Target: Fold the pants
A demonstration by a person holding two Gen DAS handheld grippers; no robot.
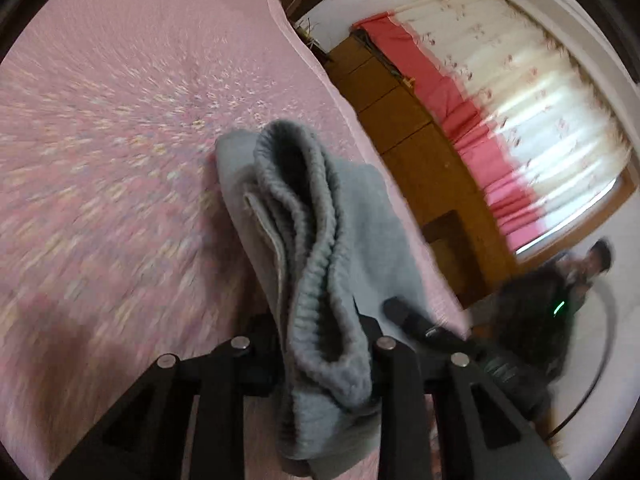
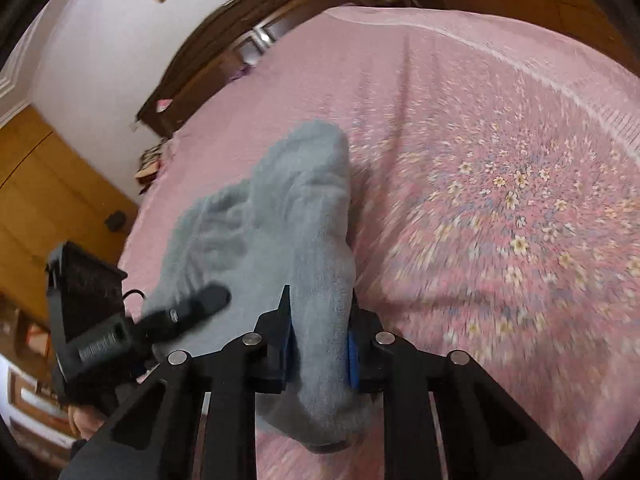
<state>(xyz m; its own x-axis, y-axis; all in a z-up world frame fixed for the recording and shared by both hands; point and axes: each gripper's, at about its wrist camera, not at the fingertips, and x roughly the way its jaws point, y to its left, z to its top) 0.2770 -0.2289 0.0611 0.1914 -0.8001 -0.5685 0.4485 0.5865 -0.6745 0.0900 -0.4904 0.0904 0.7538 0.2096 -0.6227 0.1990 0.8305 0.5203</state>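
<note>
Grey knit pants (image 1: 312, 240) hang bunched above a pink flowered bedspread (image 1: 120, 160). In the left wrist view the ribbed waistband runs down between the black fingers of my left gripper (image 1: 326, 344), which is shut on the cloth. The right gripper's dark finger pokes in just right of the pants there. In the right wrist view my right gripper (image 2: 320, 344) is shut on a thick fold of the same pants (image 2: 288, 216), its blue pads (image 2: 353, 356) pressed against the fabric. The left gripper's body (image 2: 100, 332) shows at the lower left, close beside the cloth.
The bedspread (image 2: 480, 200) fills most of both views. A dark wooden headboard (image 2: 248, 36) stands at the far end. Wooden cabinets (image 1: 400, 112) and pink-and-white curtains (image 1: 520, 100) line the bed's right side. A person (image 1: 580, 280) sits low by the curtains.
</note>
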